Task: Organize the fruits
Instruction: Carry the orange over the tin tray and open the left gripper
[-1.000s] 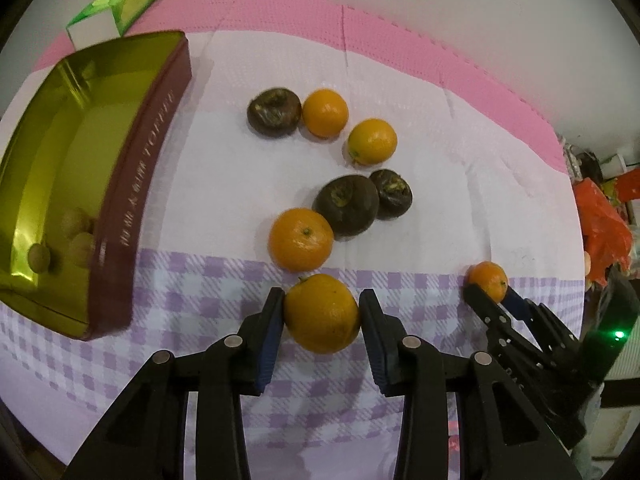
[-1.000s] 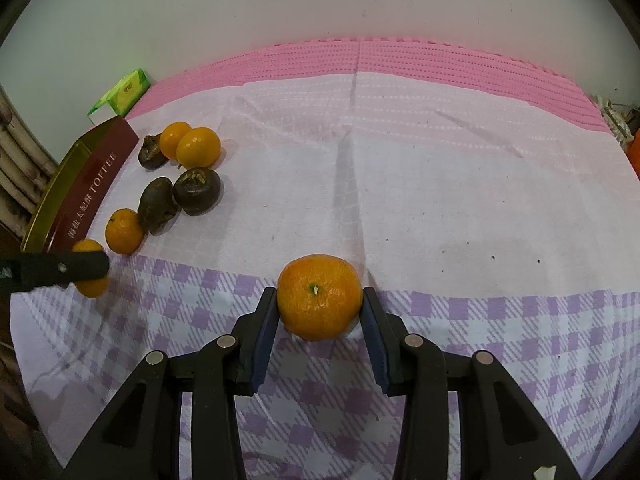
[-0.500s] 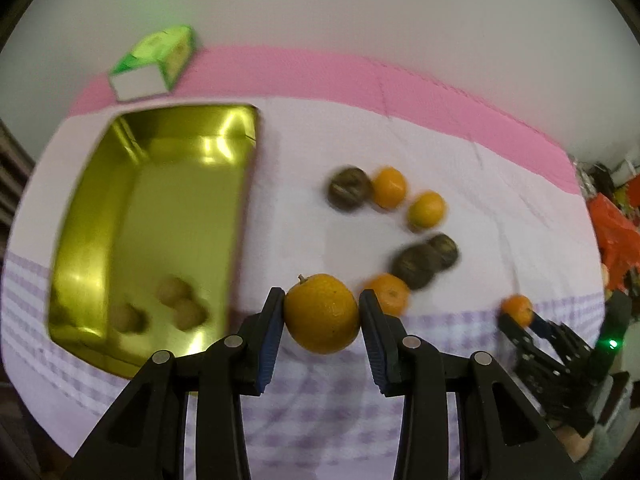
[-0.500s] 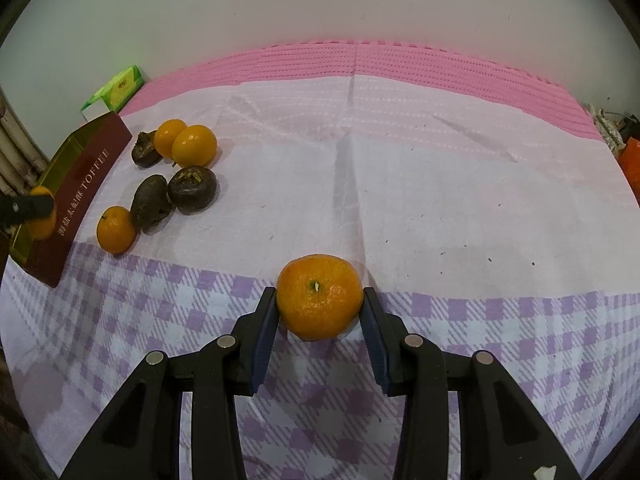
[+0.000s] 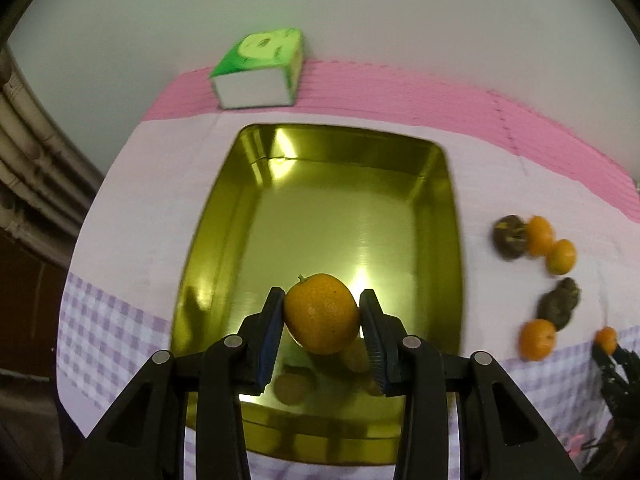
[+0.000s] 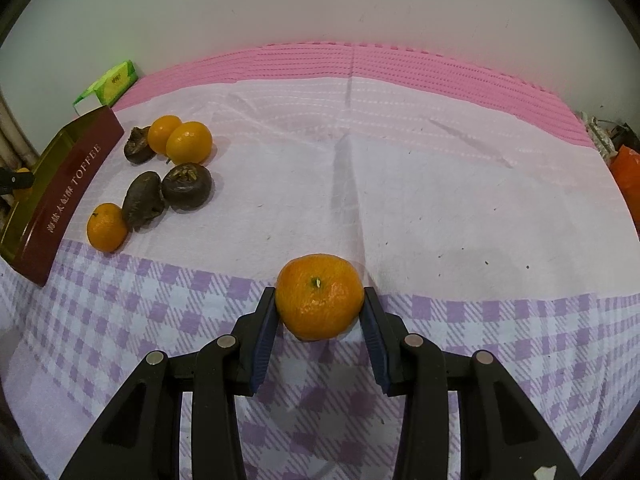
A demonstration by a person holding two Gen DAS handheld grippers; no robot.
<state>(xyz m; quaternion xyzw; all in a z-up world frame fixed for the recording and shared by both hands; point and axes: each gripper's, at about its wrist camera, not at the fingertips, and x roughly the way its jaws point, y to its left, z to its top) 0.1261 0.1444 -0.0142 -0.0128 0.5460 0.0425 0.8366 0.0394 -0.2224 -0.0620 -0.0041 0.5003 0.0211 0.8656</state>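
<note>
Room: a plain pale wall (image 6: 320, 0) stands behind the desk; pipes (image 5: 24, 148) run down the left edge of the left wrist view.
Desk: covered by a cloth (image 6: 400, 168), pink at the far edge, white in the middle, lilac check near the tools.
Tin: a gold-lined toffee tin (image 5: 432, 184) lies open on the cloth's left part; its dark red side (image 6: 68, 196) reads TOFFEE.
Box: a green and white box (image 5: 260, 76) sits just beyond the tin.
Loose fruit: three oranges (image 6: 188, 142) and three dark brown fruits (image 6: 186, 186) lie in a cluster beside the tin.
Left tool (image 5: 322, 320): narrowed onto an orange (image 5: 320, 312), held above the tin's near end, over brownish shapes on the tin floor that are too blurred to tell.
Right tool (image 6: 320, 316): pads pressed on both sides of a second orange (image 6: 319, 296), over the check cloth, well apart from the cluster.
</note>
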